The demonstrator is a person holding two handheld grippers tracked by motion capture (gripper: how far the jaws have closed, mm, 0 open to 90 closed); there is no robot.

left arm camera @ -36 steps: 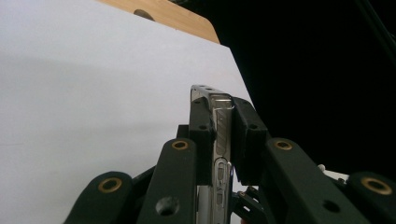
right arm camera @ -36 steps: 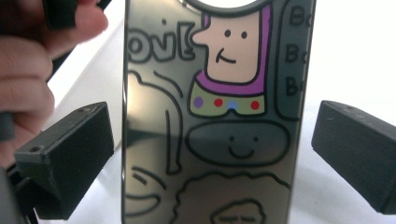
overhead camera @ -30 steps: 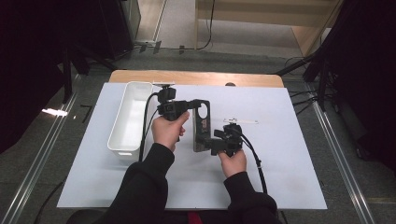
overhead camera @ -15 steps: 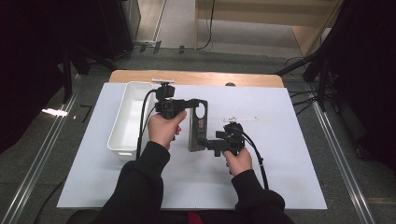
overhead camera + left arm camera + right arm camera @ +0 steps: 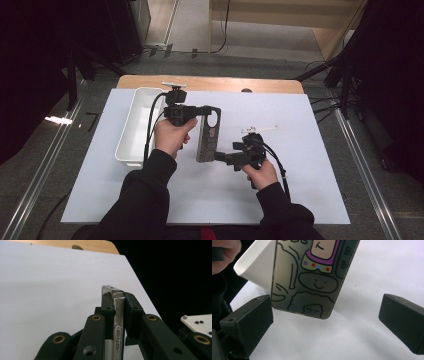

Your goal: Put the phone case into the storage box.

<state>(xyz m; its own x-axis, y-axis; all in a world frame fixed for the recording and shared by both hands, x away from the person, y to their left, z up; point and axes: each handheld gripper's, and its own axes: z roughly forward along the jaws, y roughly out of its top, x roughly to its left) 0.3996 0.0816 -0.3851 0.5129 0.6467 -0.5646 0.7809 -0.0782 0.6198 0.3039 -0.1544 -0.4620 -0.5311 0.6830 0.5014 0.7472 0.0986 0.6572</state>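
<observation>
My left gripper (image 5: pixel 212 114) is squeezed tight on the top end of the phone case (image 5: pixel 207 137). The case hangs above the white table (image 5: pixel 310 185), its long side running from far to near. It has cartoon faces and a letter "B". My right gripper (image 5: pixel 220 156) is wide apart at its lower end, beside the white bin (image 5: pixel 131 127).

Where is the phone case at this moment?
In the high view the phone case is mid-table, just right of the white bin, clamped at its far end in the left tongs, with the open right tongs at its near end.
</observation>
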